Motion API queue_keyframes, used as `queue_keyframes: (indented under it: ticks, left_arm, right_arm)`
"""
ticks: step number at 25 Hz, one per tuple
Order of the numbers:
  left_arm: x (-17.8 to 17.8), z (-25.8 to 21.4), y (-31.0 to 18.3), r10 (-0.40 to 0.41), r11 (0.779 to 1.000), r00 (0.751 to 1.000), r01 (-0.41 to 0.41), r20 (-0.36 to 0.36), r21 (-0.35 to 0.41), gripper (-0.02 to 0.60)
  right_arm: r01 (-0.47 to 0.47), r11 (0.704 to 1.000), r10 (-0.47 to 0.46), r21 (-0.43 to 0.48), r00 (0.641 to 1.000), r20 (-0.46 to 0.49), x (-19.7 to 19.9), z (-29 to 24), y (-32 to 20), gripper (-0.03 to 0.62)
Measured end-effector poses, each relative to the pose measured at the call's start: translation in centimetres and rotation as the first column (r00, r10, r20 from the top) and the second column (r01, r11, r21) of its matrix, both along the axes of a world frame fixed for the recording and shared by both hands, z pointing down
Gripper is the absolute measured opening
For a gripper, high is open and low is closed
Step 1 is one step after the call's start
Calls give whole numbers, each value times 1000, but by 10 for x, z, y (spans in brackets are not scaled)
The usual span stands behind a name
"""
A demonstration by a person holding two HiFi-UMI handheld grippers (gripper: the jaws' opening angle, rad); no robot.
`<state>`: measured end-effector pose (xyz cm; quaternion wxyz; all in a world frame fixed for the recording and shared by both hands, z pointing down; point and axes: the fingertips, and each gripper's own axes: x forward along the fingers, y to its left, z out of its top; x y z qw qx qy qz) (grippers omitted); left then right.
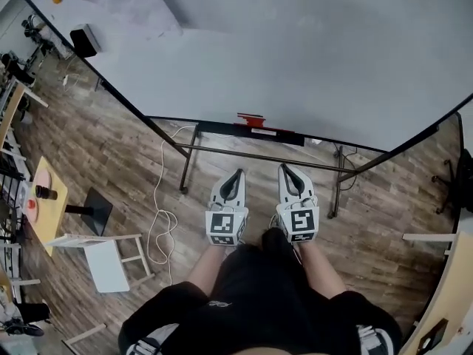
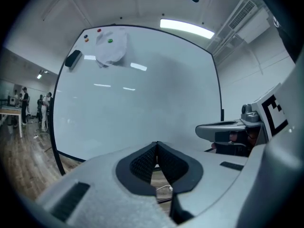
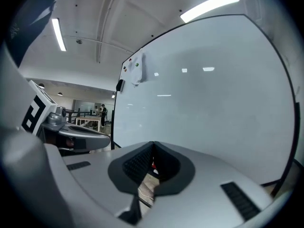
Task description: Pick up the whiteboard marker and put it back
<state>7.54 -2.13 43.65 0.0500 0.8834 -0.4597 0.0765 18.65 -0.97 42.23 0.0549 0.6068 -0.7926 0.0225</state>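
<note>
Just red marker (image 1: 251,120) atop whiteboard ledge (image 1: 216,128)

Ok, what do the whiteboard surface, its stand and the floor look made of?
Whiteboard: glossy white coated panel, perhaps melamine or enamelled steel; ceiling lights mirror in it. Stand: thin black bars, probably painted metal tube. Floor: wood-look planks with grain and seams; laminate or real wood, can't tell.
</note>
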Motion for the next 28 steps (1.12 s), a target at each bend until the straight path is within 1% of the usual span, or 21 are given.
queue_keyframes:
  ticks: [3,6,9,13,15,18,22,25,28]
  left_arm:
    - [-18,-6,16,23,1000,999,-23,-22,-2,6]
    - [-21,-10,31,53,999,997,-52,-64,4,6]
    - [-23,-14,35,71,997,995,-69,-74,19,6]
    - [-26,-22,39,70,997,993,-69,-93,18,6]
    - [-24,-27,37,64,998,993,-62,-99,19,6]
    - [-18,-40,34,62,998,991,-58,-118,33,6]
    - [-6,-54,29,59,997,988,-52,-140,51,6]
    - [-7,-58,29,51,997,990,-42,-135,69,6]
    - [-12,-59,31,32,997,990,-23,-140,69,6]
  right_arm:
    - [-31,999,31,-8,1000,1,-13,-5,23,3]
    - [-45,999,45,-6,999,-21,-19,-11,42,3]
    - [-56,998,56,17,998,-19,-26,-17,48,3]
    - [-53,998,54,37,998,-33,-28,-32,49,3]
    - [-47,998,47,34,999,-22,-26,-35,45,3]
    - [-30,998,31,50,999,-18,-21,-43,39,3]
    - [-26,998,29,65,999,-44,-13,-51,32,3]
    - [0,997,3,78,999,-41,-20,-54,29,3]
    - [28,996,-25,88,999,-30,-27,-57,27,3]
